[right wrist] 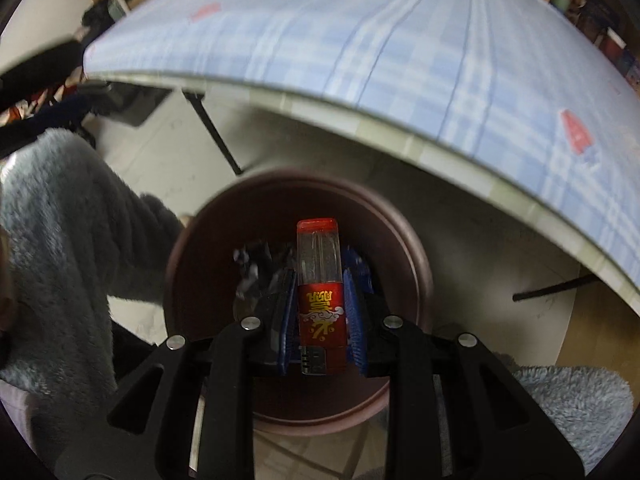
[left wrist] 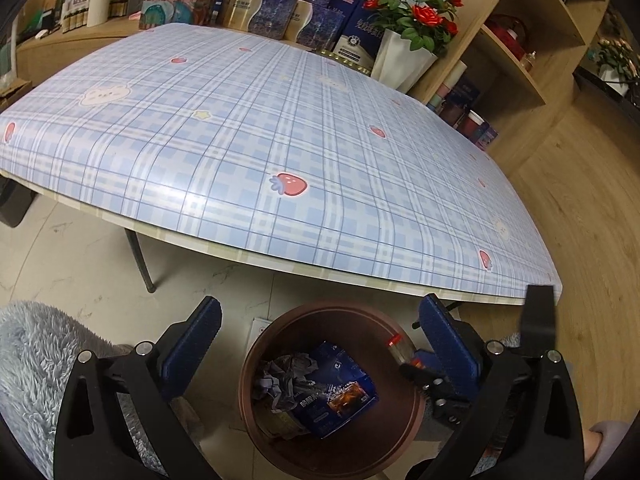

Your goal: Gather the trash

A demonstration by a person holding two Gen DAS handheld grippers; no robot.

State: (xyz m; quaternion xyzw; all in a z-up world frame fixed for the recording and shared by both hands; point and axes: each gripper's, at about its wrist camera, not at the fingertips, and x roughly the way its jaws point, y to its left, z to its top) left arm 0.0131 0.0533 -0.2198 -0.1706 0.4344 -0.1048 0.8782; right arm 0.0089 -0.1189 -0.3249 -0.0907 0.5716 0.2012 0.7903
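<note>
A round brown trash bin (left wrist: 256, 364) stands on the floor by the table's front edge, holding a blue packet (left wrist: 340, 392) and crumpled grey paper (left wrist: 286, 372). My left gripper (left wrist: 320, 324) is open and empty above the bin. My right gripper (right wrist: 320, 280) is shut on a red and clear lighter (right wrist: 320, 276) and holds it over the bin (right wrist: 188, 264). The right gripper's tip with the lighter (left wrist: 396, 346) also shows at the bin's right rim in the left wrist view.
The table with a blue plaid strawberry cloth (left wrist: 260, 140) lies ahead. Boxes (left wrist: 280, 8) and a pot of red roses (left wrist: 412, 28) stand at its far side, a wooden shelf (left wrist: 532, 40) to the right. A grey fluffy sleeve (right wrist: 68, 232) is at the left.
</note>
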